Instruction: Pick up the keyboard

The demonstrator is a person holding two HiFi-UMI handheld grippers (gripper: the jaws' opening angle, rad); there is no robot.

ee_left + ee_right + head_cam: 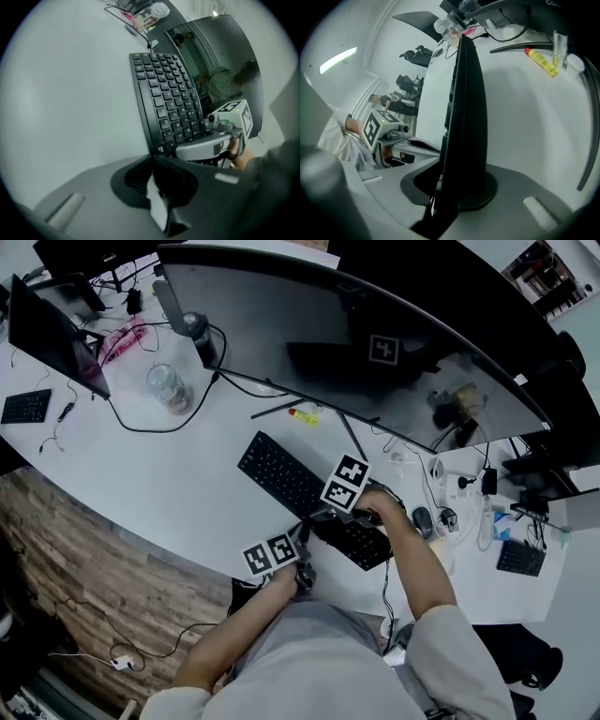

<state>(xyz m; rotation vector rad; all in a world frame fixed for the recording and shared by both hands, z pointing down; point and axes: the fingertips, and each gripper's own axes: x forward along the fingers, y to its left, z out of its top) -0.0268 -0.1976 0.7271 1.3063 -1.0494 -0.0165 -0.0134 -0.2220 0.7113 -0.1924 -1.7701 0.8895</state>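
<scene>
Both left gripper (153,163) and right gripper (448,185) clamping keyboard (279,474), white desk (178,479), curved monitor (300,320)

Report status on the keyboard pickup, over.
Left hand-held gripper shut on keyboard corner. Right hand-held gripper shut on its end. Nothing on top; yellow tube lies apart.

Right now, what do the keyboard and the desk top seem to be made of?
The keyboard looks like matte black plastic: dull dark keys with pale legends, hardly any glare. The desk top looks like smooth white laminate or painted board, even in colour with a soft sheen; which of the two the pictures do not tell.
</scene>
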